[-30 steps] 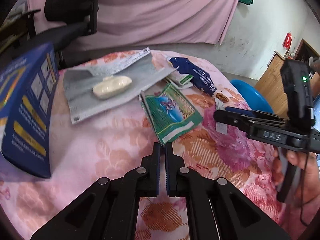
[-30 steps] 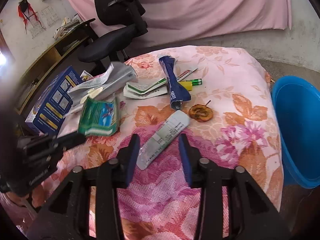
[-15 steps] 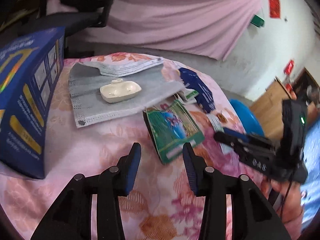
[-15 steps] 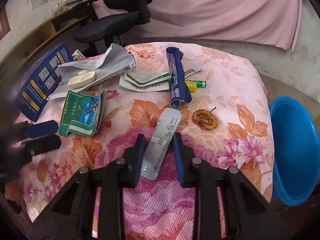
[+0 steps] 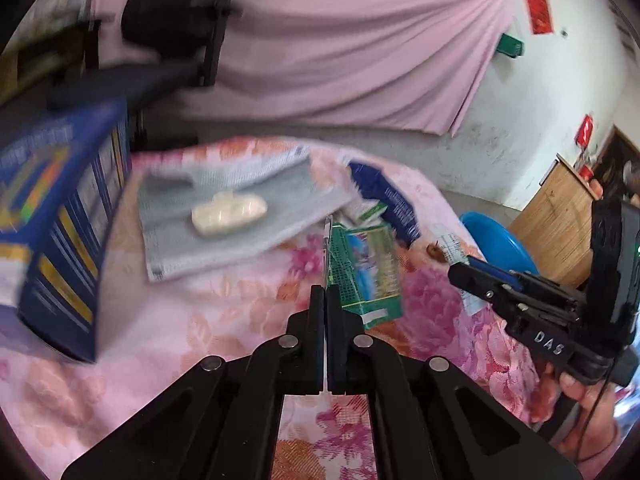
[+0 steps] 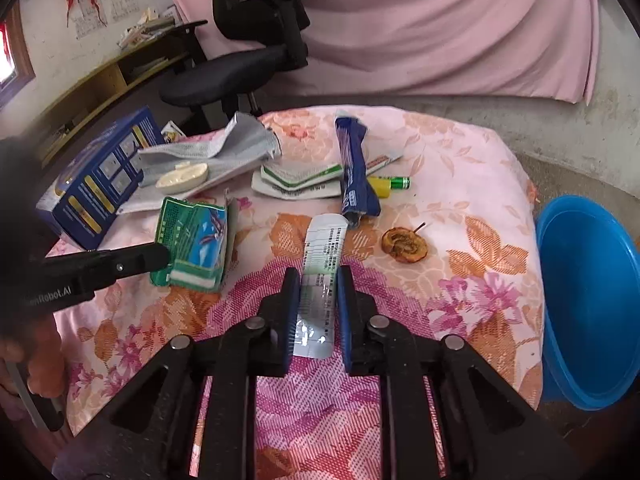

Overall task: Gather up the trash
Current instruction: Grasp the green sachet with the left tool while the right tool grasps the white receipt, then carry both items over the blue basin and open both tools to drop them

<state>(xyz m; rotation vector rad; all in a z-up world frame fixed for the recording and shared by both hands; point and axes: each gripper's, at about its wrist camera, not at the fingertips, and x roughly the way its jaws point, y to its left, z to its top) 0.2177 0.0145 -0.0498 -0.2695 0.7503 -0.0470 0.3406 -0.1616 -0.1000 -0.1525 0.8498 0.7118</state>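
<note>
Trash lies on a pink floral cloth (image 6: 460,184). My left gripper (image 5: 326,292) is shut on the near edge of a green packet (image 5: 368,264), which stands tilted up off the cloth. In the right wrist view the same left gripper (image 6: 160,256) meets that green packet (image 6: 192,240) from the left. My right gripper (image 6: 318,276) straddles a long white strip (image 6: 322,248) lying flat. Its jaws are closing, with the pads close to the strip's edges, not clearly pressing. A blue basin (image 6: 592,300) sits off the table's right side.
A blue wrapper (image 6: 352,172), white-green sachets (image 6: 296,180), a yellow-green tube (image 6: 388,184) and a dried fruit slice (image 6: 404,244) lie further back. A grey mask with a white lid (image 6: 182,176) and a blue box (image 6: 96,184) are left. An office chair (image 6: 248,40) stands behind.
My left gripper opened over the green packet, then shut on its edge and rose a little. The right jaws narrowed around the white strip.
</note>
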